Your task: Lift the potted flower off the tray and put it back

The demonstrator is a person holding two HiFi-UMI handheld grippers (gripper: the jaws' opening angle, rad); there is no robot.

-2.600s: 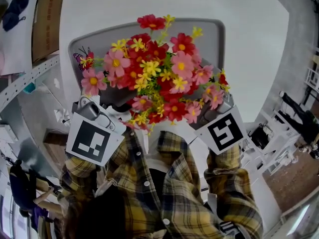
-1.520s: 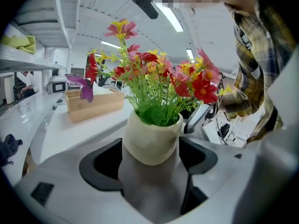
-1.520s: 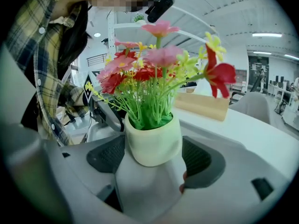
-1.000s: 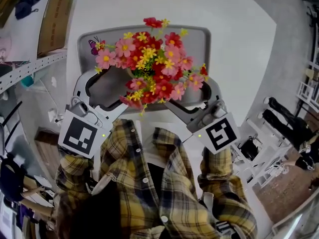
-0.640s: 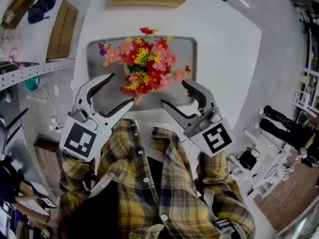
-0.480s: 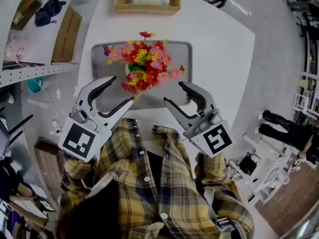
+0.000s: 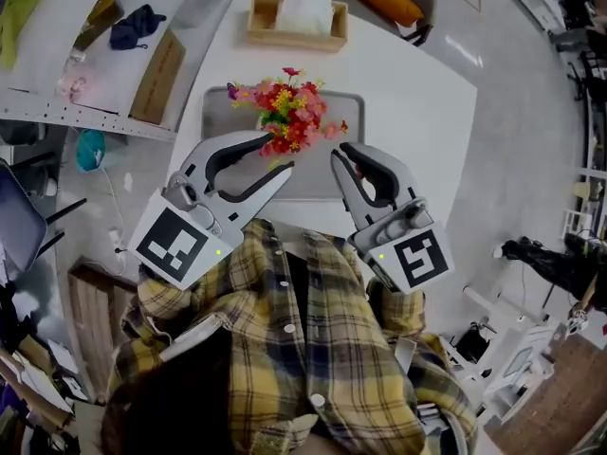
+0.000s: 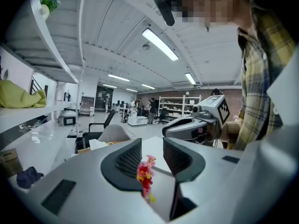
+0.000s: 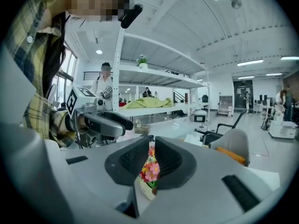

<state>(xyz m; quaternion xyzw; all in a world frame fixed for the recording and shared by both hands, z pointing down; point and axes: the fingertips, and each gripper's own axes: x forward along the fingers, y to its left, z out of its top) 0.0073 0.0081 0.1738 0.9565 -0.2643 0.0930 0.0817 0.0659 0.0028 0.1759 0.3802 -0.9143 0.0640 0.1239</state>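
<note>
White table [image 7: 417, 74], smooth and matte. On it lies a grey rectangular tray [image 7: 313, 183] with rounded corners and a raised rim. The tray holds the potted flower [image 7: 289, 117] toward its far left: red, pink and yellow blooms over a pale rounded pot. Beyond the tray is an open wooden box [image 7: 297, 34] holding white paper [image 7: 305, 8]. My left gripper [image 7: 278, 154] hangs clear above the tray, its ribbed grey jaws just closing, a gap between them, empty. On my right gripper [image 7: 340, 152], also clear above, the jaws have just closed to a slit with tips meeting, empty.
</note>
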